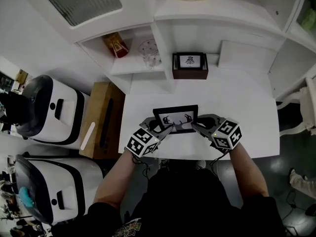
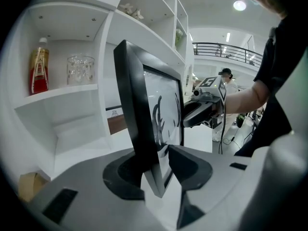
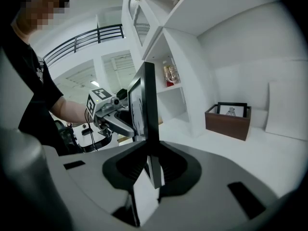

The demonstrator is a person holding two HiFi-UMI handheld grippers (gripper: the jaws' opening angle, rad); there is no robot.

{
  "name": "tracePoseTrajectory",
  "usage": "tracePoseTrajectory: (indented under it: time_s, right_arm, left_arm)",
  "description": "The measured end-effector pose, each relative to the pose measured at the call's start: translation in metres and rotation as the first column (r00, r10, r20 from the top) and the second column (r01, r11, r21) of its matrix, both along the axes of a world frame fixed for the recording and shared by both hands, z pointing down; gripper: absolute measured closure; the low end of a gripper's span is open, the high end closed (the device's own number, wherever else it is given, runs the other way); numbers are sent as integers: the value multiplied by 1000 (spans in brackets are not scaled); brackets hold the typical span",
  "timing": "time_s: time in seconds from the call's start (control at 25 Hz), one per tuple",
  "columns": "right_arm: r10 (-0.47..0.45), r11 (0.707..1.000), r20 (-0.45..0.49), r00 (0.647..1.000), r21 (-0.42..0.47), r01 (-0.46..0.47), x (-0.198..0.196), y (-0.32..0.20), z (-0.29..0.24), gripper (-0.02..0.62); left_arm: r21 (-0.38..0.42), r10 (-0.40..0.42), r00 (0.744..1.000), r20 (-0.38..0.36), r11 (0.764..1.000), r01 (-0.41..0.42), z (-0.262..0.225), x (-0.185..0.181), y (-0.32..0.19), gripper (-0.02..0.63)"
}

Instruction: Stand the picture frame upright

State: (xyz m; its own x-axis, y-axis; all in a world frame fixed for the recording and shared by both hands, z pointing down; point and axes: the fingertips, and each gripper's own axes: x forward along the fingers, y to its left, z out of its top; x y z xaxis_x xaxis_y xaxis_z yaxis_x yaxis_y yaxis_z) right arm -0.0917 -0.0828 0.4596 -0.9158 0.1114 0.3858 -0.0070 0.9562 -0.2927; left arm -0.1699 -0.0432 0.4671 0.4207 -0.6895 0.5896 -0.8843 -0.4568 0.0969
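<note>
Black frame: picture frame (image 1: 176,118) stands almost upright on the bench (image 1: 247,112), near edge.
Left tongs (image 1: 166,130): open, frame's left edge loose between them.
Right tongs (image 1: 196,127): clamped on right edge; probably test balance before releasing.

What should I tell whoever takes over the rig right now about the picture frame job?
Left gripper: open, jaws around the left edge of the black rectangular picture frame with an antler print, not clamping.
Right gripper: shut on the frame's right edge.
Frame: about upright near the white table's front edge.
Done: frame raised. Left: confirm it stands alone, then release the right gripper.
</note>
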Motion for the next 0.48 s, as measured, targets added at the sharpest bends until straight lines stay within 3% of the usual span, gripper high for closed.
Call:
tracePoseTrajectory:
  time_s: [0.48]
  right_arm:
    - [108, 992, -30, 994, 76, -106, -52, -6, -5, 528]
  left_arm:
    - [36, 54, 998, 29, 998, -55, -1, -57, -14, 442]
